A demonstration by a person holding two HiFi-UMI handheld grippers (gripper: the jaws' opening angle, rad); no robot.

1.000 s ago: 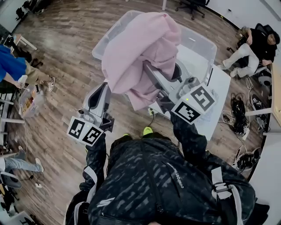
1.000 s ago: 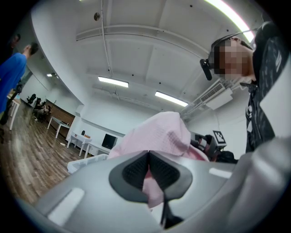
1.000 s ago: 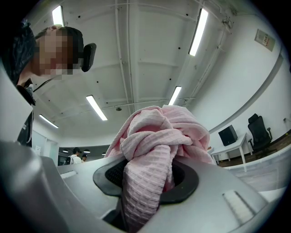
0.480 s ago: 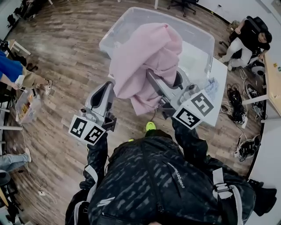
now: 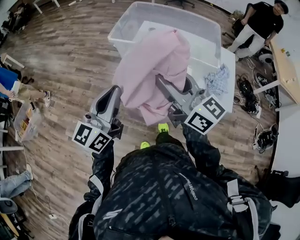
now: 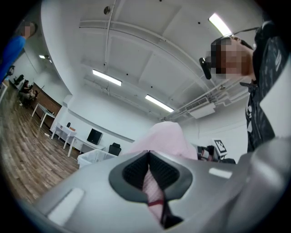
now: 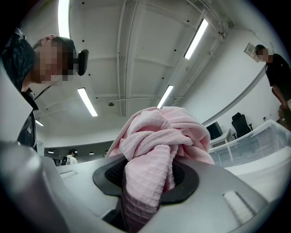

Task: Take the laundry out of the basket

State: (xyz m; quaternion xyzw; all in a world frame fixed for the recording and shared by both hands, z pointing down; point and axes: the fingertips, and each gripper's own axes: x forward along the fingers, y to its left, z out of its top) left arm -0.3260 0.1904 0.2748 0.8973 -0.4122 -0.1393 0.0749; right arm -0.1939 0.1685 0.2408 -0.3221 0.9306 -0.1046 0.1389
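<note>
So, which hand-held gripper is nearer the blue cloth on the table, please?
Right. The right hand-held gripper is just left of the blue cloth; the left hand-held gripper is beyond the pink garment.

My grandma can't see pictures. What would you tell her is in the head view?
Seen from above, a person holds a big pink cloth up, the left gripper and the right gripper each clamped on it. Beyond it sits a clear plastic bin, with a small blue cloth on the white table beside it.

Left gripper [image 6: 148, 157], jaws pinched on a thin fold of pink cloth [image 6: 166, 139], the cloth puffs up above them, clear bin [image 6: 93, 158] behind at left, long lights [image 6: 107, 77] overhead
</note>
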